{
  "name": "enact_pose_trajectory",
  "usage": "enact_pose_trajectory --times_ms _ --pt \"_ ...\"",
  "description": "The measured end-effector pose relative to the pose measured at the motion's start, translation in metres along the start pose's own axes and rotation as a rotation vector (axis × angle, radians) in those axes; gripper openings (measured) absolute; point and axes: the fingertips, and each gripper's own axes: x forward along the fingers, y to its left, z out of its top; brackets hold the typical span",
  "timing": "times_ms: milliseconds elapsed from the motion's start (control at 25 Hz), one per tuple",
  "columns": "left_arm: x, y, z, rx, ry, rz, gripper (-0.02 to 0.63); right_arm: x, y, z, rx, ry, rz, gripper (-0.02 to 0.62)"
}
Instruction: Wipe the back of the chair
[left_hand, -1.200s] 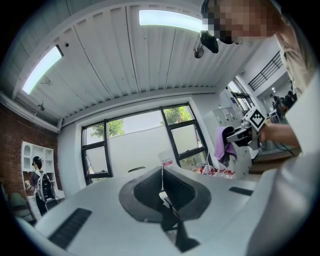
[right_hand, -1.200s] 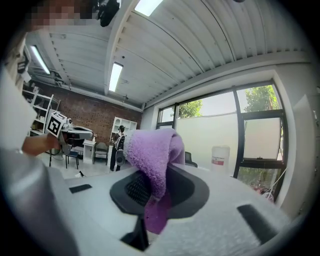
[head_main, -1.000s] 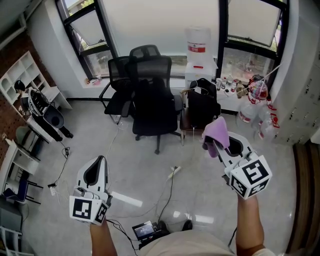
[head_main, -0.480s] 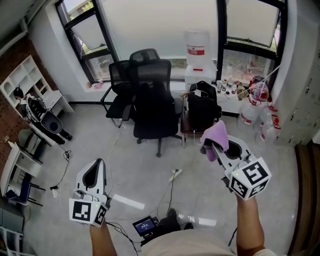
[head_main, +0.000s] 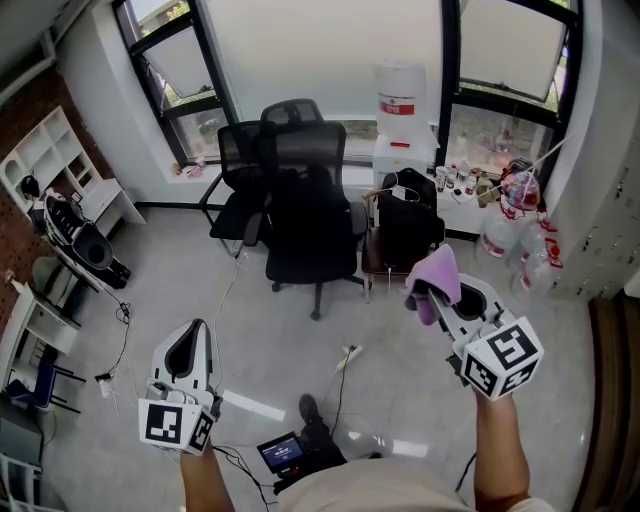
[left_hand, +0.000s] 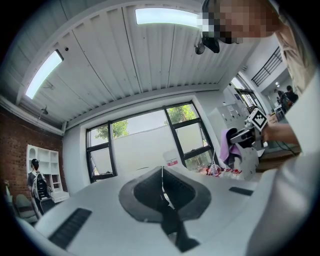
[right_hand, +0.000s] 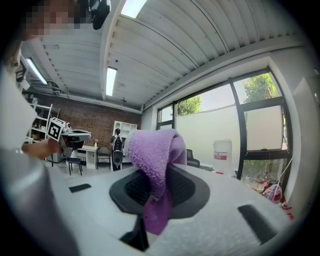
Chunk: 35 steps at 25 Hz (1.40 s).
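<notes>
Shelf (head_main: 45, 150): white, against the brick wall, far off the left gripper's outer side and well ahead of it.

Left gripper (head_main: 195, 335): held low over the grey floor (head_main: 180, 270) in the person's left hand. Its jaws are pressed together with nothing between them. Its own view tips upward to the windows and the ribbed ceiling.

Chair (head_main: 310, 205): black office chair on a wheeled base, standing before the windows, well ahead of both grippers and roughly between their lines. Its tall backrest and headrest rise toward the glass. Neither gripper touches it.

Second chair (head_main: 238, 165): black mesh, just behind the first and on the left gripper's side of it.

Cable (head_main: 340, 365): white, trailing over the floor between the two grippers, nearer than the chair.

Dispenser (head_main: 400, 125): white, with a bottle bearing a red label on top, against the window ahead of the right gripper.

Bag (head_main: 405, 215): black, sitting on a small wooden seat just beside the chair, ahead of the right gripper.

Cloth (head_main: 437, 270): purple, bunched into a fold at the right gripper's tip, with one end hanging down between the jaws. It is well short of the chair.

Right gripper (head_main: 428, 292): raised higher than the left, its jaws clamped on the cloth and pointing toward the bag and the window side of the room.
</notes>
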Motion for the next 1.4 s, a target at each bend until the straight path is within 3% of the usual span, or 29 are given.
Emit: enact_pose_trajectory --times_ms 280,760,1400 --pt "0.050 0.050 -0.034 -0.025 -0.011 -0.016 0.008 0.064 -0.008 -0.002 -0.017 0.020 -0.039 0.054" --pt "0.185 0.195 -0.107 -0.066 -0.008 -0.112 0.008 0.224 -0.002 0.000 -0.002 0.043 -0.176 0.054" --pt "0.290 0.284 -0.146 -0.109 -0.023 -0.207 0.008 0.336 -0.002 0.008 -0.009 0.104 -0.271 0.054"
